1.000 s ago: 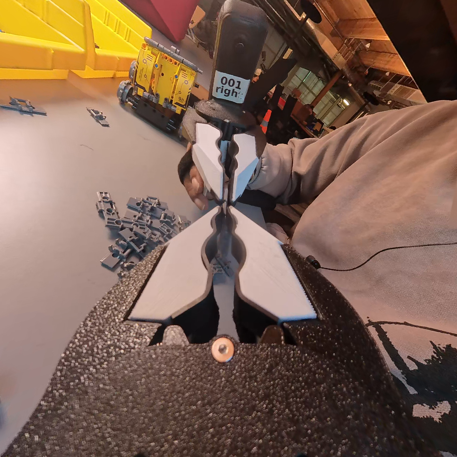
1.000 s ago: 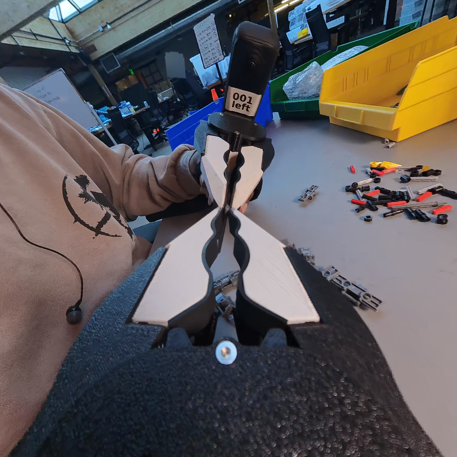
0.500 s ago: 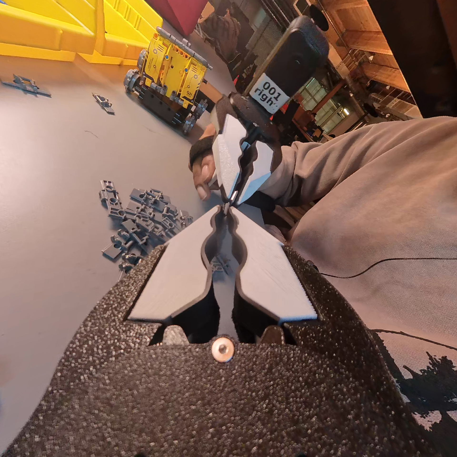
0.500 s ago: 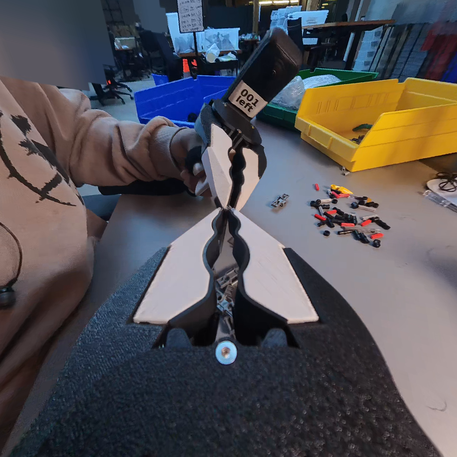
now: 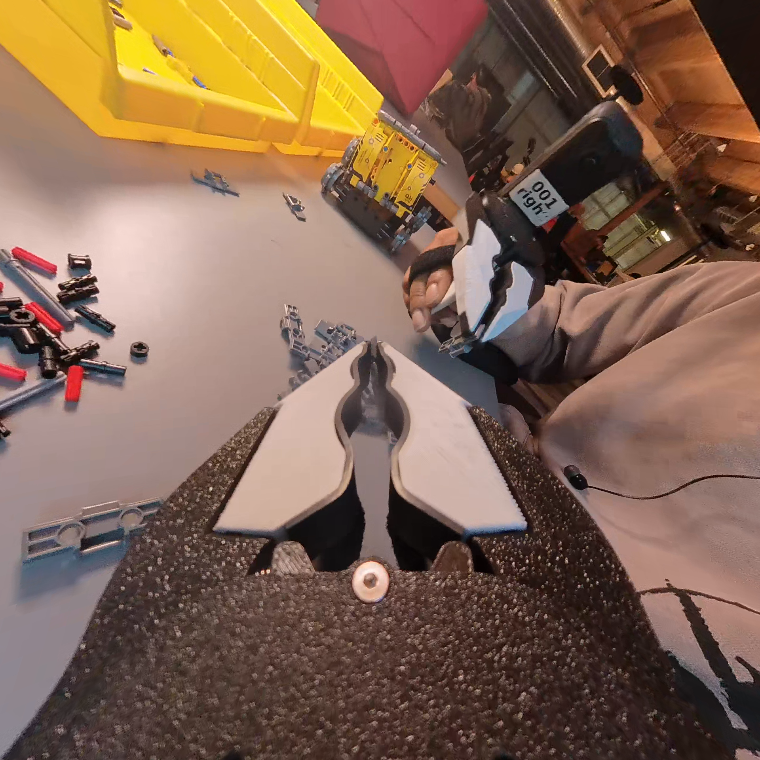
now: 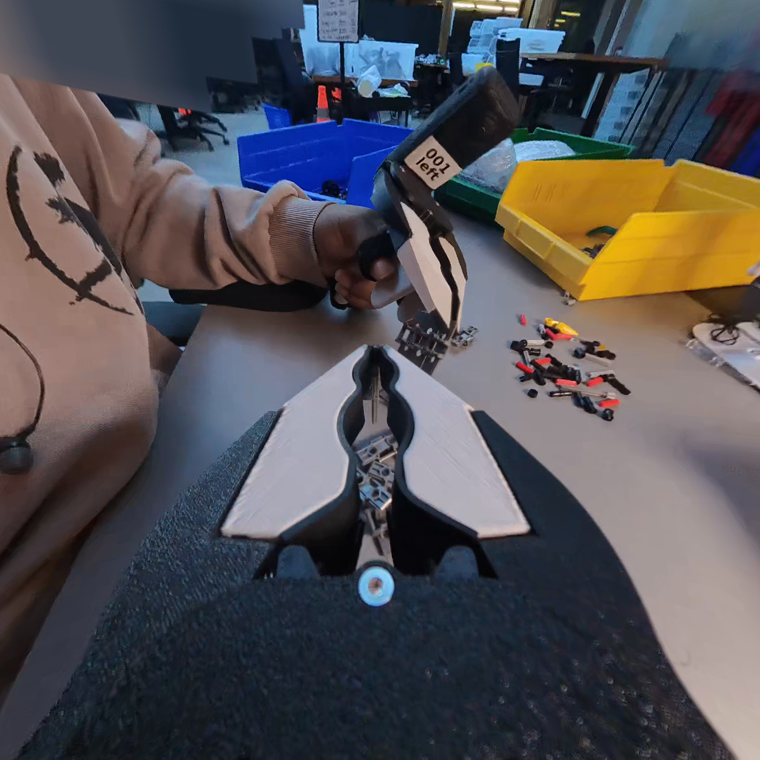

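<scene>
My left gripper (image 5: 373, 344) is shut on a short chain of dark grey track links (image 6: 423, 343), which hangs from its tips above the grey table (image 5: 185, 255). Only the chain's thin edge shows in the left wrist view. My right gripper (image 6: 373, 349) is shut on a single small grey link (image 5: 456, 345). The two grippers are apart, the right one to the right of the left tips. A pile of loose grey links (image 5: 325, 349) lies on the table under both; it also shows in the right wrist view (image 6: 376, 464).
Red and black pins (image 5: 49, 329) lie scattered on the table, also in the right wrist view (image 6: 563, 370). Yellow bins (image 5: 185, 82), a yellow model vehicle (image 5: 390, 177), a blue bin (image 6: 312, 160) and a green bin (image 6: 575, 148) stand at the back. A long grey link (image 5: 86, 530) lies near. The yellow model vehicle (image 5: 390, 177) is about 30 centimetres from both grippers' fingertips.
The two grippers' tips met on one piece a second ago. They have drawn apart and tilted, each still shut, the left with the chain and the right with the single link.
</scene>
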Available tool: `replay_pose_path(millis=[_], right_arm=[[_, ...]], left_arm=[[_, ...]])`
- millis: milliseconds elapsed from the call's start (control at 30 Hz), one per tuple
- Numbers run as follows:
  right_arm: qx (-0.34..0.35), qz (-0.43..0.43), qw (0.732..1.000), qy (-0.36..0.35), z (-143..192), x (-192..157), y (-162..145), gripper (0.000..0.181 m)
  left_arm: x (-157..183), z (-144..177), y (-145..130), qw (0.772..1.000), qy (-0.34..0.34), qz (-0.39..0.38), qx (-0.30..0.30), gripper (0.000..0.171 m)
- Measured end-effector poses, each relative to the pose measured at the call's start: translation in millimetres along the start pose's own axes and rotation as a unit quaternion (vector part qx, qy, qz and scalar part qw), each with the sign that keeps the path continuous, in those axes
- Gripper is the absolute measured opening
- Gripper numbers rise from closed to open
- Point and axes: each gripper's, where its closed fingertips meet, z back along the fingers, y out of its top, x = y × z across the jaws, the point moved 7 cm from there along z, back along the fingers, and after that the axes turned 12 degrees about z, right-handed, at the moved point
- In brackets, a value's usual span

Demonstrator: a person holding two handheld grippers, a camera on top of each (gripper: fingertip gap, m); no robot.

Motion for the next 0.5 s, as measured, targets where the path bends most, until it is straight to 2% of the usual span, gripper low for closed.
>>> replay_pose_path(millis=[100,233,500], right_arm=[[-0.009,-0.029,0.999,-0.010,-3,5,-5,0.001],[-0.039,-0.054,0.997,-0.026,-7,10,-16,0.023],[-0.014,-0.093,0.995,-0.008,-12,8,-13,0.024]], left_arm=[[-2,0,-1,1.000,-0.014,0.012,0.002,0.002],[2,-3,-2,1.000,-0.027,0.005,-0.003,0.002],[15,-13,-10,0.998,-0.056,-0.027,-0.028,0.002]])
